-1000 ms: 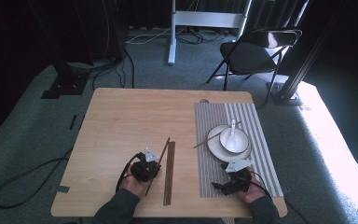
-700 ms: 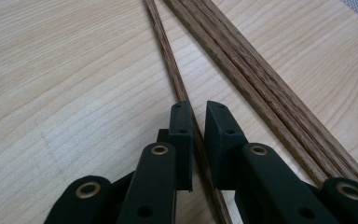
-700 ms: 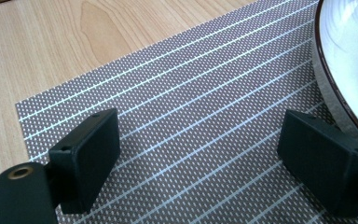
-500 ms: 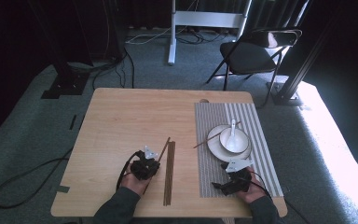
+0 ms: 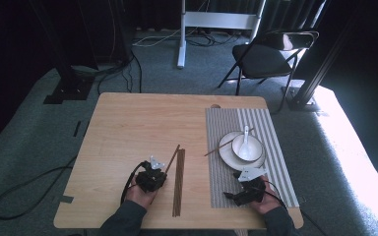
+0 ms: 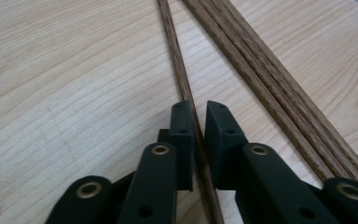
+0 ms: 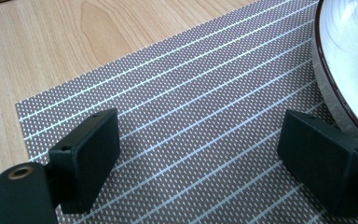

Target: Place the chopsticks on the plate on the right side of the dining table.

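A single brown chopstick (image 6: pixel 179 79) lies on the wooden table (image 5: pixel 128 128), and in the left gripper view it runs from the upper middle of the frame down between the two black jaws. The left gripper (image 6: pixel 196 122) has just been closing and now stands clamped on that chopstick, the pads tight against its sides. In the high view this chopstick (image 5: pixel 173 158) slants up and to the right from the left gripper (image 5: pixel 158 169), low in the frame and left of centre. Just beside it, to the right, a bundle of chopsticks (image 5: pixel 178 182) lies straight on the table, running toward the bottom edge; in the left gripper view the bundle (image 6: pixel 279 88) crosses the right half of the frame, close to the held stick but apart from it.

Farther right in the high view, a grey striped placemat (image 5: pixel 270 142) covers the right part of the table. On it stands a white plate (image 5: pixel 225 147) bearing a white bowl (image 5: pixel 253 150), and a white spoon (image 5: pixel 246 137) rests inside the bowl. One more chopstick (image 5: pixel 215 149) leans across the plate's left rim, its low end on the mat.

The right gripper (image 5: pixel 242 192) rests on the near part of the placemat, below the plate. In the right gripper view its jaws stand wide apart over the mat (image 7: pixel 191 121) with nothing between them, and the plate's dark-edged rim (image 7: pixel 328 79) shows at the upper right.
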Demonstrator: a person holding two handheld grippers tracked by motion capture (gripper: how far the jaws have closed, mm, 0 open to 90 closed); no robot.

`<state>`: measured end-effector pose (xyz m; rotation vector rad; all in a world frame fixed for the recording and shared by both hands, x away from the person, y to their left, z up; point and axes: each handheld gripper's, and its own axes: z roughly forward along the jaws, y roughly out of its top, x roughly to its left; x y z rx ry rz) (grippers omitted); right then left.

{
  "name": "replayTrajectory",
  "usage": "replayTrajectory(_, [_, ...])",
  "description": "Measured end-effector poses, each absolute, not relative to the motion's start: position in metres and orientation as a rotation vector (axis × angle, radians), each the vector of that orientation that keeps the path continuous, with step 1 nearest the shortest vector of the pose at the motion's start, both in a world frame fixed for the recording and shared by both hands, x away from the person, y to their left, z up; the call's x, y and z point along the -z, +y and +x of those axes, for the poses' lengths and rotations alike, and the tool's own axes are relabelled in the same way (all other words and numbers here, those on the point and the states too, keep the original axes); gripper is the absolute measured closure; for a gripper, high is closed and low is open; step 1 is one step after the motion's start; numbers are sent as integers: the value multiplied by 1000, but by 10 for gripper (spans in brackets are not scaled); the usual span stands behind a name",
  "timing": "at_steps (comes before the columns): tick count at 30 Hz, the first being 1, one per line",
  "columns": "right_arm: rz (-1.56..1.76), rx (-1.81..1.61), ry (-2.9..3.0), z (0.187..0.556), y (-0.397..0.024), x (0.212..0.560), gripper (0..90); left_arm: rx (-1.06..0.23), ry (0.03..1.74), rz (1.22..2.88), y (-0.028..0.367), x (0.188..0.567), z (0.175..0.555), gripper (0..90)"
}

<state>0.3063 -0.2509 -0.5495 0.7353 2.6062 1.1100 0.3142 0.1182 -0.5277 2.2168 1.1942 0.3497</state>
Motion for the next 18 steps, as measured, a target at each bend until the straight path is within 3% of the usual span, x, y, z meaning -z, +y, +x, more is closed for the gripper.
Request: replayTrajectory(18, [734,-1109,2607,306,-251,549,123,-367,1199,2213,119,528,324,843])
